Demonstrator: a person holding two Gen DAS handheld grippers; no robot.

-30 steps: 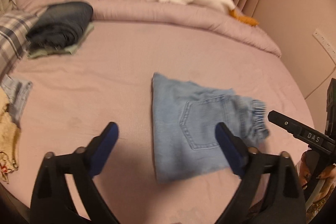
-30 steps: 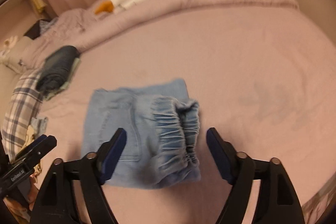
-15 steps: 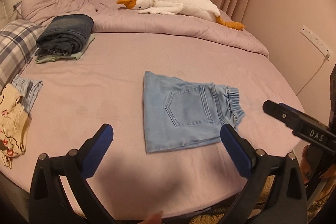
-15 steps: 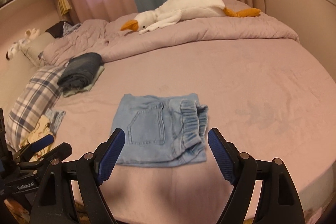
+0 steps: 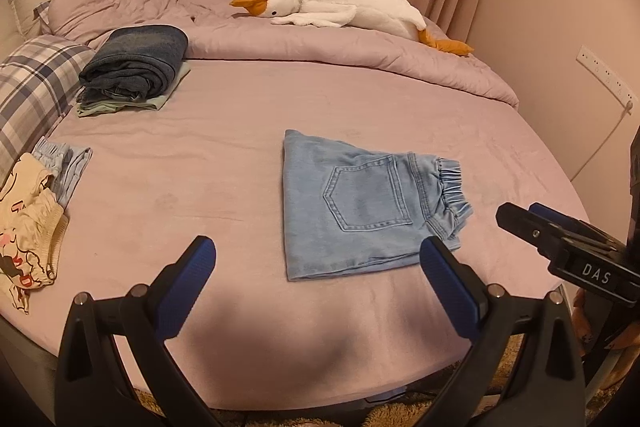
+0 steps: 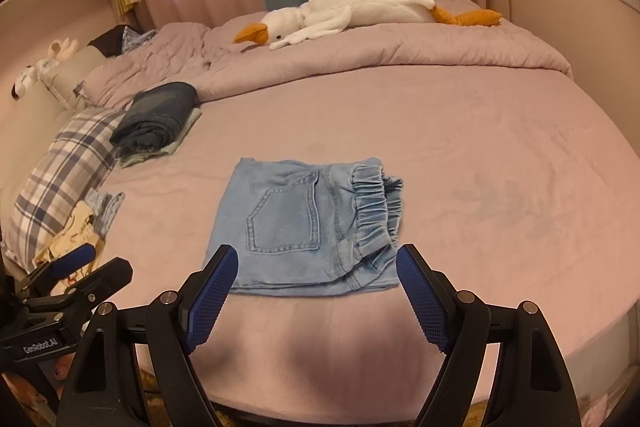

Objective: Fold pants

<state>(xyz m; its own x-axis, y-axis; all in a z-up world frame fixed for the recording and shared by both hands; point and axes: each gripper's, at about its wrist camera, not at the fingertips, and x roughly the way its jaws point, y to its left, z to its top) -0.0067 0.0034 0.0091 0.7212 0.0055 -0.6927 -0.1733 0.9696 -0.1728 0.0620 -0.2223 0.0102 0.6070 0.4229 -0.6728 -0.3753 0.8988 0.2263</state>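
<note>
On bed (image 5: 200,155), folded pants (image 5: 360,203) near front edge, left claw (image 5: 316,267) and right claw (image 6: 316,279) released

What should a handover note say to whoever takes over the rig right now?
Left gripper: open, empty, above the bed's near edge.
Right gripper: open, empty, in front of the pants.
Light-blue denim pants: folded into a compact rectangle on the pink bed sheet, back pocket up, elastic waistband on the right.
Done: this fold looks complete.
Left: perhaps move it to the folded stack; unfolded clothes wait at far left.
</note>
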